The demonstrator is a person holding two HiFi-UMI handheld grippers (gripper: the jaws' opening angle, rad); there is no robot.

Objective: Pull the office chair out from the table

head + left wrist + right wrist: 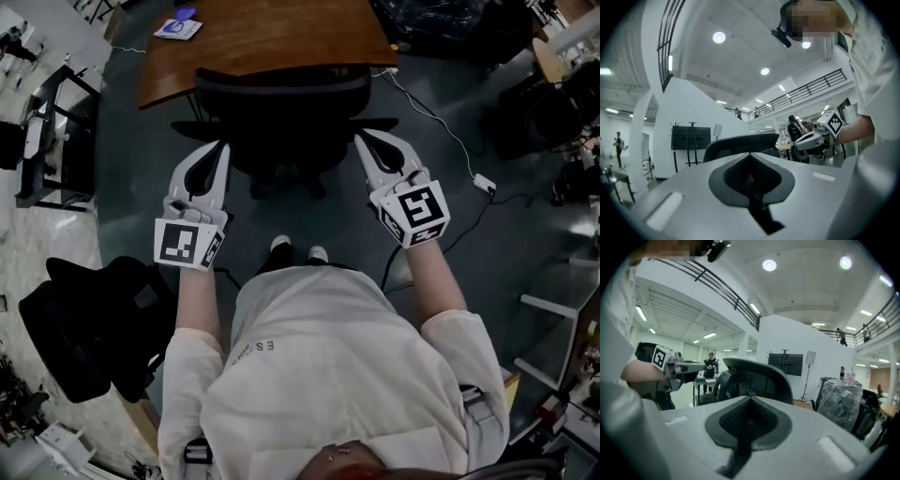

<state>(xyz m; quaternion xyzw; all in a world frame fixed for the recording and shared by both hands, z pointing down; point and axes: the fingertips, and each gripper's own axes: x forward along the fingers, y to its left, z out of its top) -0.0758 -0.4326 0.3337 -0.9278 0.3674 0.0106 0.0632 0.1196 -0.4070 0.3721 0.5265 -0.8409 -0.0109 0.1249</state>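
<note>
The person's white short-sleeved shirt (pixel 328 375) fills the lower part of the head view, with both forearms extended forward from it. The left tongs (pixel 222 146) are closed, pads together, with nothing between them; the left gripper view shows the dark pad faces meeting along one seam. The right tongs (pixel 360 140) are likewise closed and empty. The black mesh-backed office chair (pixel 281 98) stands between the two tongs and slightly ahead of them, its backrest facing the person. Each tip lies just beside a black armrest (pixel 191 126) on its own side; contact cannot be confirmed. Directly beyond the chair is the brown wooden worktop (pixel 272 37), and the chair's backrest sits close against its near edge. A flat blue-and-white item (pixel 178 28) rests on the worktop, ahead of the left tongs. Behind the tongs, the person's white shoes (pixel 298 247) stand on the grey floor (pixel 141 202). A white cable (pixel 441 131) runs across the floor to the outer side of the right tongs.
</note>
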